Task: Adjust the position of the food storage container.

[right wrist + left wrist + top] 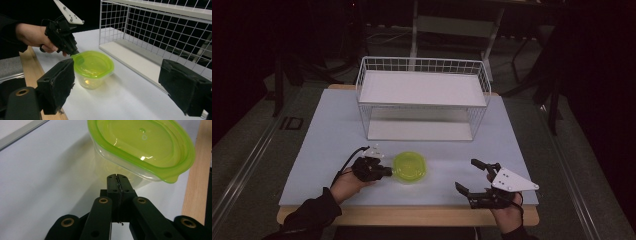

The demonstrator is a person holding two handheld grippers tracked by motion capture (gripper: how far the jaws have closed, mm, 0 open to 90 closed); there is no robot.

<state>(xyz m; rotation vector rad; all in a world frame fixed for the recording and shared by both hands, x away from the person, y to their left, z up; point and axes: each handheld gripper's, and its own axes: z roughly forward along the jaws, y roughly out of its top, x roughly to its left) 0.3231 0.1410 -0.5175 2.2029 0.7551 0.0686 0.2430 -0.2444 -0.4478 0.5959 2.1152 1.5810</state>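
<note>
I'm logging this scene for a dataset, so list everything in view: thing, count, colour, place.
Container: one, clear tub with a yellow-green lid, front middle of the table.
Wire rack: one, white, two shelves, back middle of the table.
Table: one, pale top with a wooden front edge.
Left gripper: one, black, jaws shut, right at the container's left side; contact unclear.
Right gripper: one, black with a grey plate, jaws open, right of the container, apart from it.
Hands: two, dark sleeves, at the front edge.

A glossy clear plastic container (pixel 91 75) wears a green plastic lid (pixel 147 145); the rack (pixel 422 100) is white-coated wire; the surface (pixel 337 135) looks matt.
</note>
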